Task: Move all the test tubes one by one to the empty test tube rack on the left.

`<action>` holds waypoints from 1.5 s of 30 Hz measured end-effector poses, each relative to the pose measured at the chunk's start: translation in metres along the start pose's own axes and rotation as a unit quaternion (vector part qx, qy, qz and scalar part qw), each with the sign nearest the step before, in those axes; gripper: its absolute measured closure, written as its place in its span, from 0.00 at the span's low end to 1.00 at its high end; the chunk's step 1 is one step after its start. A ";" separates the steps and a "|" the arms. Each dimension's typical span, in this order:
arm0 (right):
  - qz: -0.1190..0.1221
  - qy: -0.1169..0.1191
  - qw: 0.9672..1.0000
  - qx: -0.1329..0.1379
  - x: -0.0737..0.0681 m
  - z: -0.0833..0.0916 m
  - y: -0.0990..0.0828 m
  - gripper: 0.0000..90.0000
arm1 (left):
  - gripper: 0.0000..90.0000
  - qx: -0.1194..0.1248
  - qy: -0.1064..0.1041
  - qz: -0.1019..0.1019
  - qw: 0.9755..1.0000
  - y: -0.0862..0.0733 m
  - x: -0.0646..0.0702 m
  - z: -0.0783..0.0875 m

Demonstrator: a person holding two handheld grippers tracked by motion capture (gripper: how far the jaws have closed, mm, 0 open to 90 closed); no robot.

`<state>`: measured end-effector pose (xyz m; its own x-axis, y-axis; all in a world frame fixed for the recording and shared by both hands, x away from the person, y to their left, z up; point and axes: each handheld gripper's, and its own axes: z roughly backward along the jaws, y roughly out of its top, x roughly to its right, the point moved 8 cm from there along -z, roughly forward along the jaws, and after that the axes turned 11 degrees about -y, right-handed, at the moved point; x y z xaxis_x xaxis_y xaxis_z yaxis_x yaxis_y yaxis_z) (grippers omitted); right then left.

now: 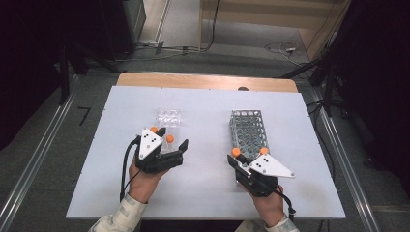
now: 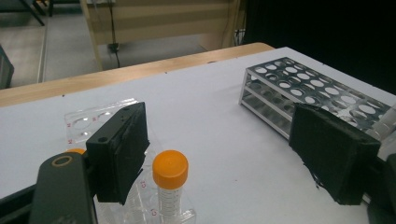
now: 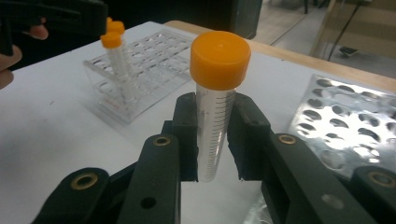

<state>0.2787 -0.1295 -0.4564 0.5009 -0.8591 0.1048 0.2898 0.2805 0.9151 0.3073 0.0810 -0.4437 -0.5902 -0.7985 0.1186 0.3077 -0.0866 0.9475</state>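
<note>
Right gripper (image 3: 215, 140) clamps orange-capped tube (image 3: 215, 107) near its base; left gripper (image 2: 224, 154) wide open, empty. Metal rack (image 3: 345, 126) at 3 o'clock: tilted tube may miss holes.

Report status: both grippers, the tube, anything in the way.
Right gripper shut on orange-capped tube, held upright beside metal rack. Left gripper open by clear rack, nothing gripped. Path to metal rack looks clear.
</note>
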 end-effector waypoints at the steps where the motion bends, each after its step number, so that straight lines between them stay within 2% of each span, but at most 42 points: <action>1: 0.002 0.005 1.000 -0.002 -0.004 -0.002 -0.001 0.79 | 0.22 -0.001 0.000 0.000 1.000 0.000 0.000 -0.001; 4: 0.002 0.021 1.000 -0.012 -0.013 -0.010 -0.004 0.80 | 0.22 -0.002 -0.001 0.000 1.000 -0.001 0.001 -0.001; 9: 0.011 0.033 0.999 -0.019 -0.027 -0.021 -0.005 0.80 | 0.22 -0.001 -0.005 -0.001 1.000 0.000 0.004 -0.001; 19: 0.024 0.045 0.998 -0.027 -0.043 -0.039 -0.007 0.80 | 0.22 0.001 -0.017 -0.006 1.000 0.002 0.013 0.000; 30: 0.030 0.053 0.998 -0.033 -0.052 -0.048 -0.006 0.80 | 0.23 -0.002 -0.049 -0.018 0.999 0.004 0.035 -0.002; 36: 0.034 0.055 0.997 -0.033 -0.055 -0.050 -0.005 0.80 | 0.25 -0.014 -0.073 -0.025 0.997 0.000 0.048 -0.006; 39: 0.037 0.059 0.997 -0.034 -0.058 -0.050 -0.005 0.80 | 0.28 -0.019 -0.089 -0.028 0.995 -0.002 0.056 -0.008; 45: 0.043 0.068 0.996 -0.032 -0.067 -0.048 -0.003 0.80 | 0.49 -0.032 -0.110 -0.041 0.993 -0.008 0.063 -0.011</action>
<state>0.2829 -0.0523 -0.4848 0.6308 -0.7661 0.1233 0.2913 0.3810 0.8775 0.2759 0.0242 -0.4472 -0.7613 -0.6388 0.1111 0.2954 -0.1892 0.9365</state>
